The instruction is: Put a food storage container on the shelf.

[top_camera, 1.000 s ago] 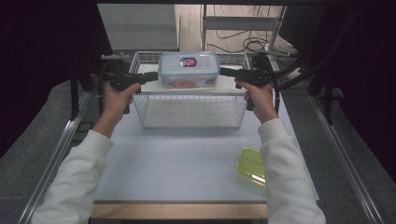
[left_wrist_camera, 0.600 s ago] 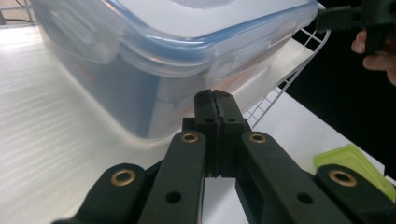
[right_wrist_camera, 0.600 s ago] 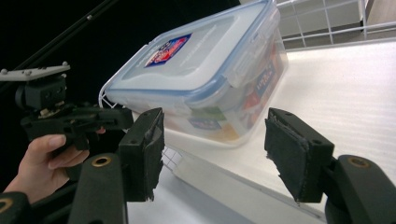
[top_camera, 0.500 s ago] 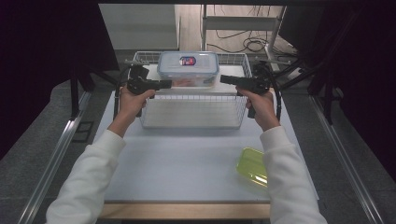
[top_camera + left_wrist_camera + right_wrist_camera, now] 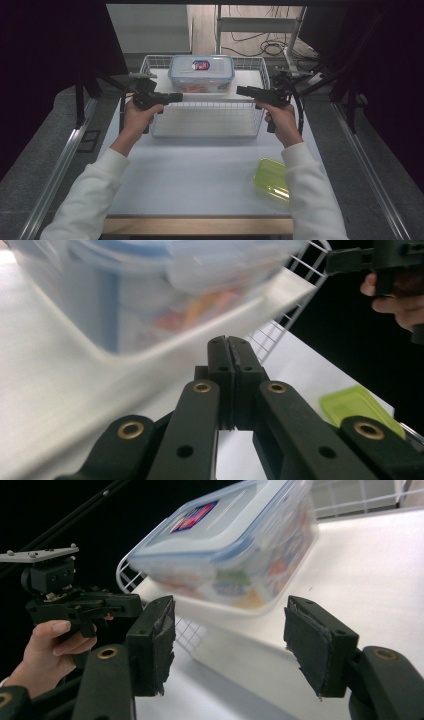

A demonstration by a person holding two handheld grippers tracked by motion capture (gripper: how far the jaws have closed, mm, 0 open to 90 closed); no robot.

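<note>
On the white counter (image 5: 200,170) stands a white wire basket (image 5: 207,120); inside, at its far side, sits a clear plastic lidded food box (image 5: 201,73). At the basket's near corners hover the left gripper (image 5: 172,97), jaws pressed together on nothing, and the right gripper (image 5: 243,91), jaws wide apart and empty.

Lab recording booth, black curtains (image 5: 50,60), metal frame rails (image 5: 55,170), floor cables (image 5: 260,47)

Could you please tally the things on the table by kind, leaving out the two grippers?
Wire basket: 1
Clear lidded container with a blue-edged lid, in the basket: 1
Yellow-green lid, on the table near the right forearm: 1
Total: 3
</note>
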